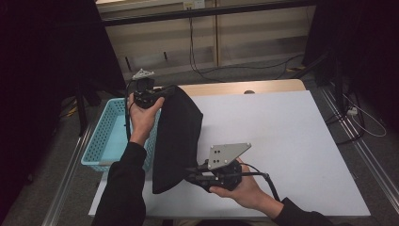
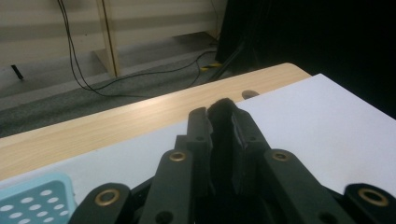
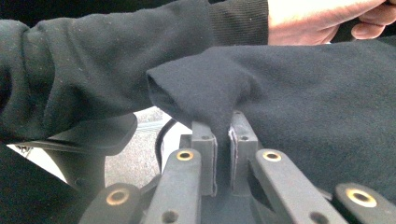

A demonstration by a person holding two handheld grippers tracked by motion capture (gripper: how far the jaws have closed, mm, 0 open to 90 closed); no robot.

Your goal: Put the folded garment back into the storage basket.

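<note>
Left gripper (image 1: pixel 155 94): held up over the table's far-left corner; jaws clamped on the top edge of the black cloth, a tuft of which pokes up between the fingertips in the left gripper view (image 2: pixel 219 122).
Left hand (image 1: pixel 142 114): wrapped round the gripper body; dark sleeve runs down to the bottom of the high view.
Right gripper (image 1: pixel 192 176): low and near the front of the table, grey three-cornered plate on top; jaws pinched on the cloth's lower right edge. In the right gripper view (image 3: pixel 223 140) a fold of fabric is caught between the two pads.
Right hand (image 1: pixel 240 186): cups the gripper from below; cable trails off to the right.
Black cloth (image 1: pixel 176 136): stretched between the two grippers, hanging from the far-left grip down to the near grip; its lower hem lies at the table's front-left area, beside the basket.
Basket (image 1: pixel 101 136): light blue, perforated plastic, just off the table's left edge, partly behind the cloth and the left forearm.
Table (image 1: pixel 282 141): white top sheet over pale wood, a strip of the wood bare along the far edge, with a small dark hole in it (image 1: pixel 249 92).
Room: dim; grey floor, black cables (image 1: pixel 202 70) across it, pale wooden panels behind, dark drapes at both sides.
</note>
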